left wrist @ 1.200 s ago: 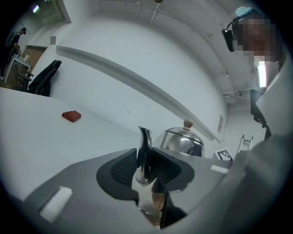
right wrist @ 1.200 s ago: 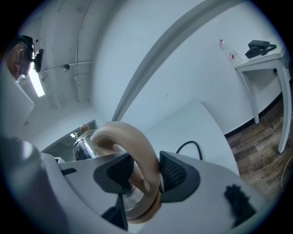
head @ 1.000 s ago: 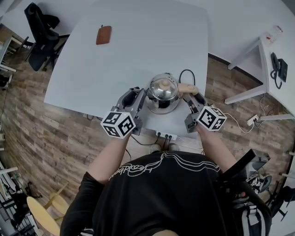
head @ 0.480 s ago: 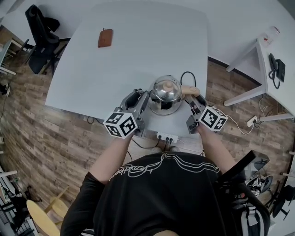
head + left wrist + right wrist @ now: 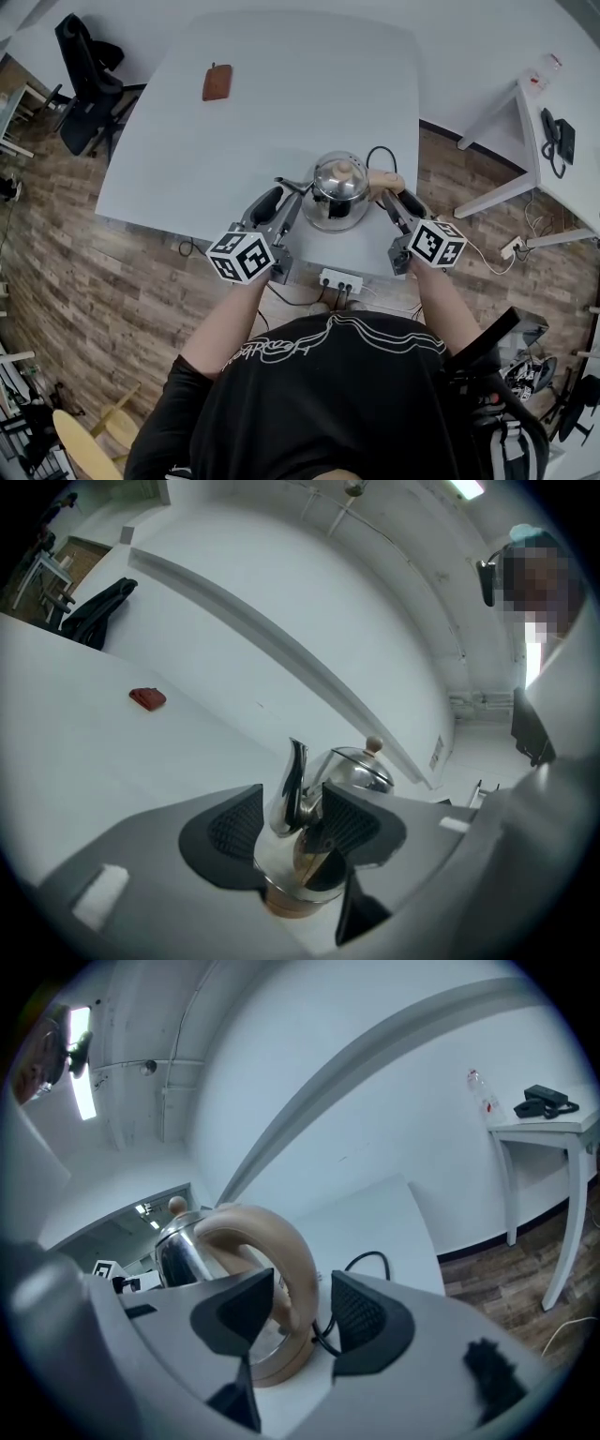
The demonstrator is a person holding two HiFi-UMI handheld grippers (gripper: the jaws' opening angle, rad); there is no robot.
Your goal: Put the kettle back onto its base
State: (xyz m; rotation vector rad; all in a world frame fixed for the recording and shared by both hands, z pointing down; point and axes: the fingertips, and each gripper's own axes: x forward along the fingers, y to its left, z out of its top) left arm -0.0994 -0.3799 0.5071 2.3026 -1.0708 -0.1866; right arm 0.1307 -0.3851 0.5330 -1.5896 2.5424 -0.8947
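Since a second ago the kettle (image 5: 337, 190) has sunk lower and looks smaller from your head, and both claws have come down with it. It now appears to sit on its base (image 5: 274, 1361), the tan disc just below and ahead of your right claw (image 5: 391, 200), with the cord (image 5: 361, 1265) running off beyond that claw's outer jaw. Your right claw stands narrowly parted around the handle (image 5: 281, 1251). The inner jaw is against it, but a sliver of gap shows on the outer side, so I judge the grip slack. Your left claw (image 5: 285, 200) straddles the spout (image 5: 295, 782), jaws a little apart, with the pads just beside the metal on either side and not clearly pinching. So the main job looks done: the kettle is down on the base. What is left is to check that it sits flat, which these views don't settle. Then widen both claws and draw them straight back, clear of handle and spout, without nudging it.
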